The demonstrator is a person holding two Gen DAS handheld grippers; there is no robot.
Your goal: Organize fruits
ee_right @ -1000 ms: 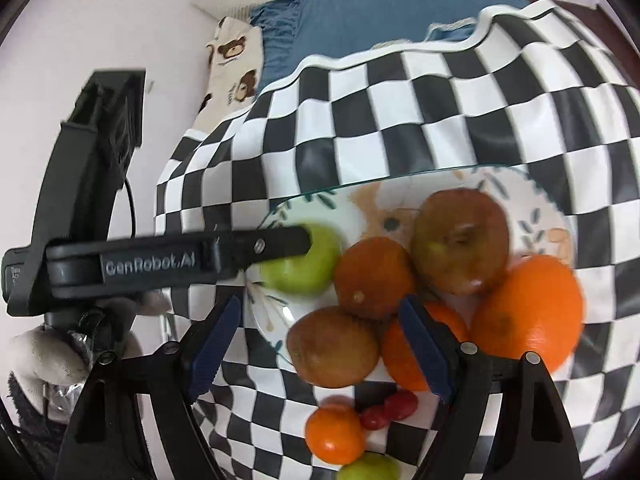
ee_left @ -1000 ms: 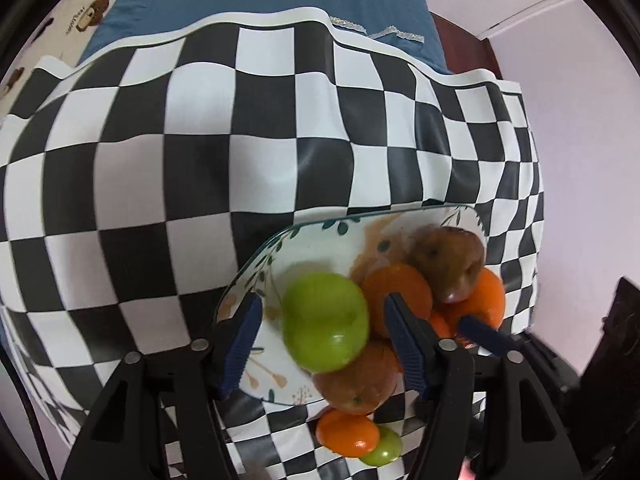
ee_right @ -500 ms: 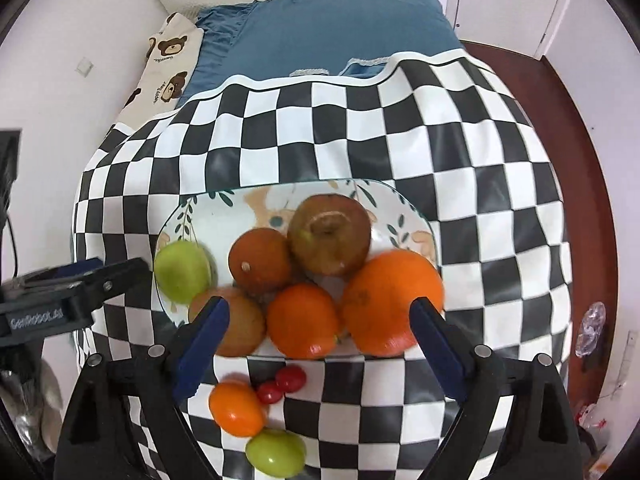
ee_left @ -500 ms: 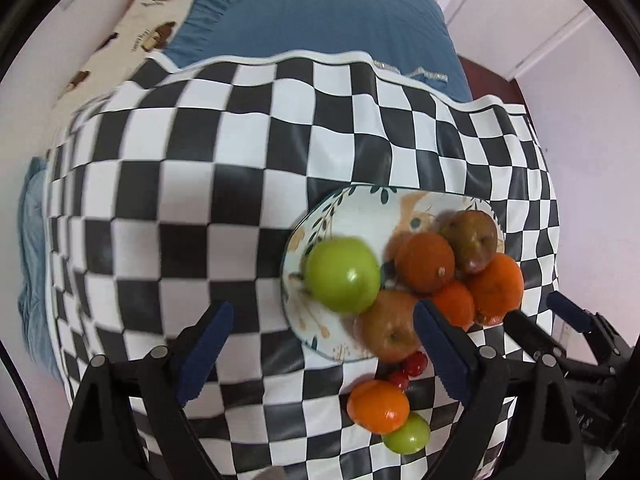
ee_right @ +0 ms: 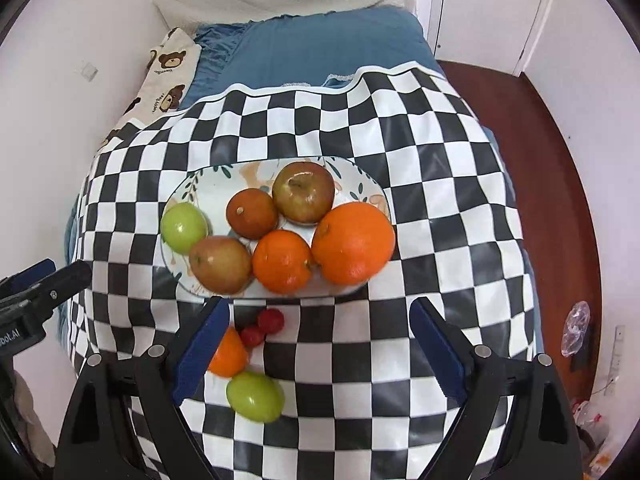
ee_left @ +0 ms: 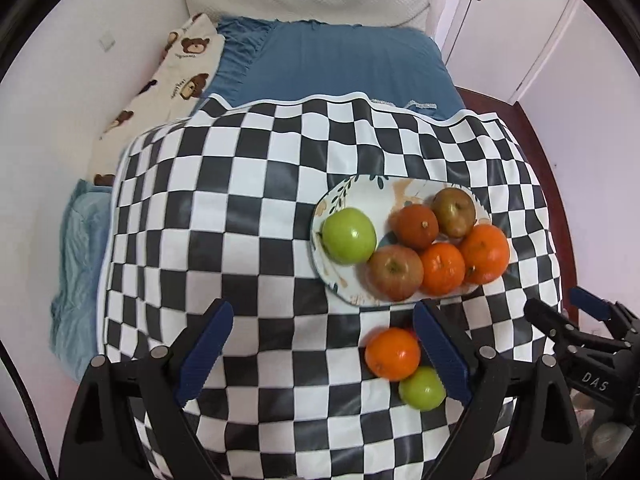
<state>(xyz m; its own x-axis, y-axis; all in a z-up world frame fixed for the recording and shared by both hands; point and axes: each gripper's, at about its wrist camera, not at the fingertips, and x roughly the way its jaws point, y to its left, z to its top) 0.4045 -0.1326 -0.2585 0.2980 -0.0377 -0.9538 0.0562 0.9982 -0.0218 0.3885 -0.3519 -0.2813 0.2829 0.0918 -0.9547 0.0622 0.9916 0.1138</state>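
Green apple [ee_left: 349,235] beyond left claw [ee_left: 324,354]

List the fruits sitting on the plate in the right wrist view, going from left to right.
Green apple → reddish apple at the front → dark orange → front orange → reddish apple at the back → big orange, all on the plate.
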